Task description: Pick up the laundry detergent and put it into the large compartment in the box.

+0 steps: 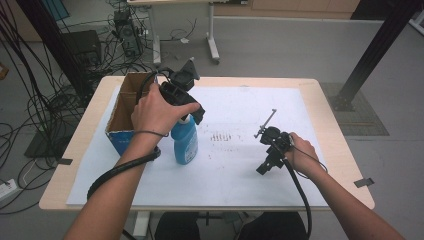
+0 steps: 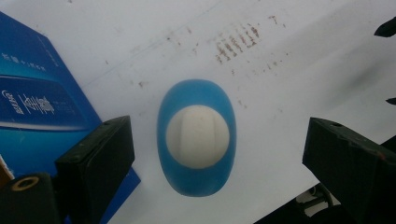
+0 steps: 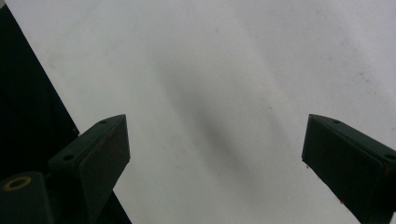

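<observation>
1. your left gripper hangs straight above the blue bottle, jaws wide, one on each side of its white cap and touching nothing; i think you line it up for a grip from the top.
2. your right gripper rests low near the right edge of the white sheet, jaws wide and empty, probably parked to stay out of the way.
3. the bottle stands upright on the sheet's left part, just beside the open cardboard box at the table's left edge.
4. brown marks lie on the sheet's middle.
</observation>
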